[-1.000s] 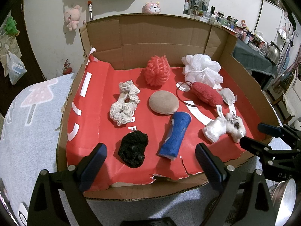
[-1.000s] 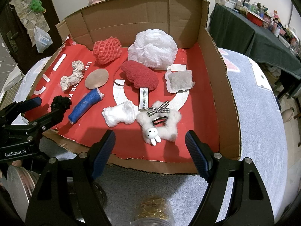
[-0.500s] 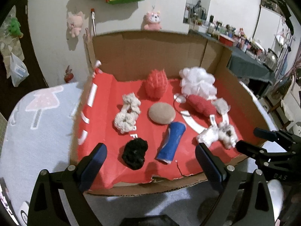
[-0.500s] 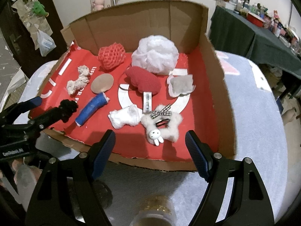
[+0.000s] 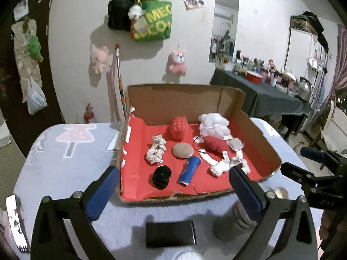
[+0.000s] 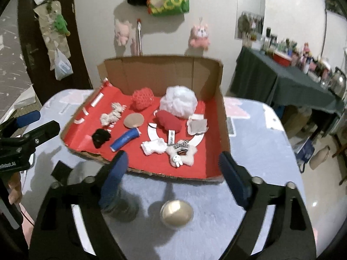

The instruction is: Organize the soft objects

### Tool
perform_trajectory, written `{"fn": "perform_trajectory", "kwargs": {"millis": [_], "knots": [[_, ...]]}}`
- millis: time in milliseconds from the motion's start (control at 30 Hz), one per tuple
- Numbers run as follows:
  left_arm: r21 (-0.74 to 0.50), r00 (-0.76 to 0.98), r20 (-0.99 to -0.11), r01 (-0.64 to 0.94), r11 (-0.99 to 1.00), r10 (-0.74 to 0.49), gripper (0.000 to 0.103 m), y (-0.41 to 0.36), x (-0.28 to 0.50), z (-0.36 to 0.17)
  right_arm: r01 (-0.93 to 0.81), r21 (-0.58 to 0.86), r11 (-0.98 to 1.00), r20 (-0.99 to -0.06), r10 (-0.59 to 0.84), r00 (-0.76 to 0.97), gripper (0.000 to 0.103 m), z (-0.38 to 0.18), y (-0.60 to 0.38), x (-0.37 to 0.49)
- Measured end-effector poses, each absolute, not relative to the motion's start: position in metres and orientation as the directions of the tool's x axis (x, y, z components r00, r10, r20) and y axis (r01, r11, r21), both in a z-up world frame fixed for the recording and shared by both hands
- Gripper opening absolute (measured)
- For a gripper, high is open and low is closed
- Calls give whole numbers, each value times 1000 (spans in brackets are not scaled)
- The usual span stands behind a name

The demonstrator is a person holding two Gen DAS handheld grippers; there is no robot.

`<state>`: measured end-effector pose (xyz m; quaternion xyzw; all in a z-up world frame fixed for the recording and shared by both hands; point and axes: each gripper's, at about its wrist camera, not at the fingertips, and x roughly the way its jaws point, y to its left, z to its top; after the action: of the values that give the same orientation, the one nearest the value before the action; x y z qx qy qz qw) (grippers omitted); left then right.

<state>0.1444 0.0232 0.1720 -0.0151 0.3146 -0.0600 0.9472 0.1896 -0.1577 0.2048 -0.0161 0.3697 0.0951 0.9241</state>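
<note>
- Pale grey worktop carried one open cardboard box lined red.
- Nine soft things lay inside — among them one black scrunchie, one blue roll with its long axis running front to back, and one white mesh puff.
- A green wall bag read "MEC".
- Left gripper and right gripper hovered before the box, jaws apart and empty.

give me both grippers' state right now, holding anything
Left gripper: open, holding nothing.
Right gripper: open, holding nothing.
</note>
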Motion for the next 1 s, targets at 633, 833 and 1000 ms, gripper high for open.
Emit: {"fn": "perform_trajectory", "kwargs": {"millis": [633, 833, 1000], "knots": [[-71, 800, -583, 122, 990, -140, 103, -2, 51, 96, -139, 19, 990, -639, 119, 760, 97, 145, -163, 74], [-58, 754, -648, 93, 994, -108, 103, -6, 60, 59, -124, 22, 992, -687, 106, 719, 97, 107, -163, 83], [-35, 718, -691, 80, 996, -82, 103, -8, 68, 38, -98, 27, 995, -727, 87, 681, 97, 80, -164, 94]]}}
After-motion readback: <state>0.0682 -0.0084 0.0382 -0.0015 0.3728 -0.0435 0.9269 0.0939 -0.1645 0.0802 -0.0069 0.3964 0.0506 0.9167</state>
